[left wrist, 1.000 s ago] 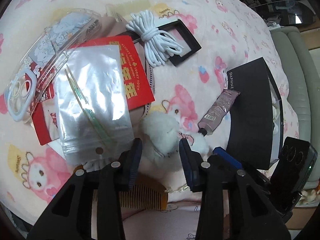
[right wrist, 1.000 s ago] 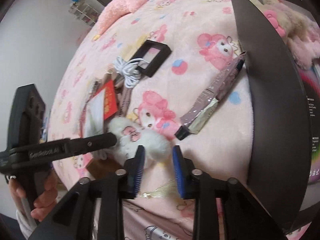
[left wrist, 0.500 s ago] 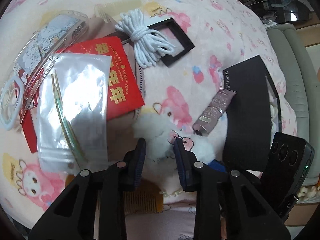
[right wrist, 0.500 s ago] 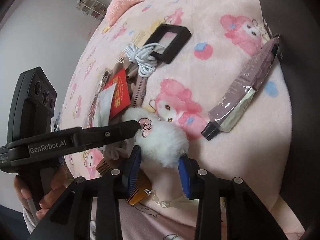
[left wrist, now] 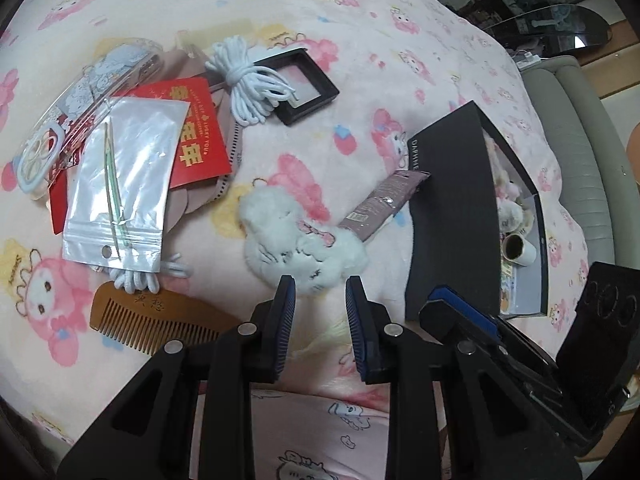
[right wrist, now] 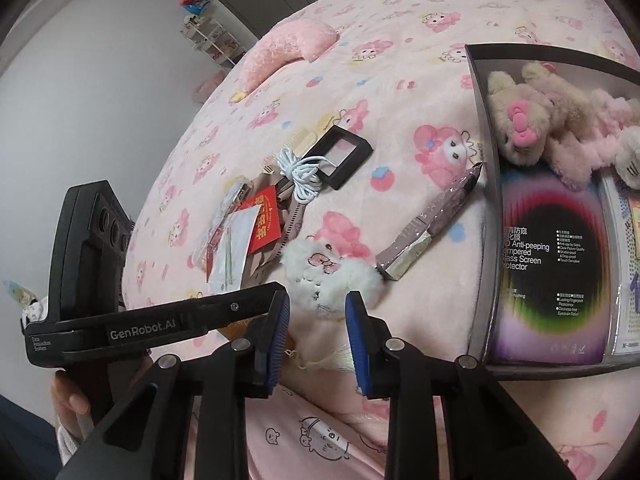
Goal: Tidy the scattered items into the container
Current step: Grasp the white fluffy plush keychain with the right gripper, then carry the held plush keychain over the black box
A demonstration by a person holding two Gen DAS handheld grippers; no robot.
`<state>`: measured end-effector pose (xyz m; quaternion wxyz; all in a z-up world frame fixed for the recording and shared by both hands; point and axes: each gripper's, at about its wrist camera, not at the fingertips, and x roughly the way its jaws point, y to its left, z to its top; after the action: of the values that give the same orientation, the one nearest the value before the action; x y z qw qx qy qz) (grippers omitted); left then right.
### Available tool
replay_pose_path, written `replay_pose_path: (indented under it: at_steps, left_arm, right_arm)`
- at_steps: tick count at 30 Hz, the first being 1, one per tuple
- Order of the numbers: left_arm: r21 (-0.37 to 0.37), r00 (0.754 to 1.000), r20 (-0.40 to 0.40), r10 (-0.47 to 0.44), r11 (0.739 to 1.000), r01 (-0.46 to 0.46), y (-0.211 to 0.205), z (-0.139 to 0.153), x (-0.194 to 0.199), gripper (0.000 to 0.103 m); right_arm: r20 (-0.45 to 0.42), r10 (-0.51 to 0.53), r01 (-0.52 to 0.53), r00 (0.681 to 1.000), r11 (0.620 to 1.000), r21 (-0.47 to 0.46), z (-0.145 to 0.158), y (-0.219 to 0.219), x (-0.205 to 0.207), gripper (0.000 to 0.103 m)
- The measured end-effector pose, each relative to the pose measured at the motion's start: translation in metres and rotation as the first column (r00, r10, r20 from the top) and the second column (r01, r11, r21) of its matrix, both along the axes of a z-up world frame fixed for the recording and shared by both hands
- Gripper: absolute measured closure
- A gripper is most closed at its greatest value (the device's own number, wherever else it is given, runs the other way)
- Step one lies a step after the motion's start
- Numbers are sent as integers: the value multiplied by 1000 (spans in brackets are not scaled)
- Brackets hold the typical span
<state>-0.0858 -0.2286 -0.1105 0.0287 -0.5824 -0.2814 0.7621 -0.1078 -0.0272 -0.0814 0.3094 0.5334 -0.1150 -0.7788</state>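
— Left wrist view: the left tongs (left wrist: pixel 320 294) hang over the bed (left wrist: pixel 360 32), jaws opening a little, nothing pinched; the white plush toy (left wrist: pixel 296 240) lies just past their tips.

— And the right tongs (right wrist: pixel 318 308)?

— Closing, but empty too. The toy sits on the blanket ahead of them, beside a tube (right wrist: pixel 424 232) that leans against the black box (right wrist: pixel 486 184), which already holds other plush toys.

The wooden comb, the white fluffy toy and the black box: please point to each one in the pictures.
wooden comb (left wrist: pixel 160 322): left wrist view, on its solid back above the teeth.
white fluffy toy (right wrist: pixel 328 274): right wrist view, on its furry middle.
black box (left wrist: pixel 452 208): left wrist view, on its outer side wall.
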Motion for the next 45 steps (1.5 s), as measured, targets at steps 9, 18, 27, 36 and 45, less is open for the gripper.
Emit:
replay_pose_path:
  at_steps: [9, 18, 27, 36, 45]
  left_arm:
    - [-45, 998, 50, -45, 998, 47, -26, -16, -39, 63]
    - [75, 980, 148, -131, 990, 121, -30, -66, -68, 57]
    - [147, 997, 21, -68, 987, 64, -38, -30, -42, 66]
    - [189, 975, -209, -76, 975, 116, 18, 71, -9, 69]
    - [231, 957, -230, -174, 946, 227, 136, 67, -48, 68]
  right_arm:
    - [122, 17, -23, 992, 998, 50, -50, -32, -10, 74]
    - [210, -25, 23, 977, 1000, 8, -84, -42, -32, 61]
    - [146, 11, -2, 989, 998, -57, -64, -45, -29, 70]
    - [-5, 11, -12, 1000, 987, -161, 34, 17, -5, 70]
    - [-108, -30, 30, 994, 1000, -9, 64, 116, -20, 70]
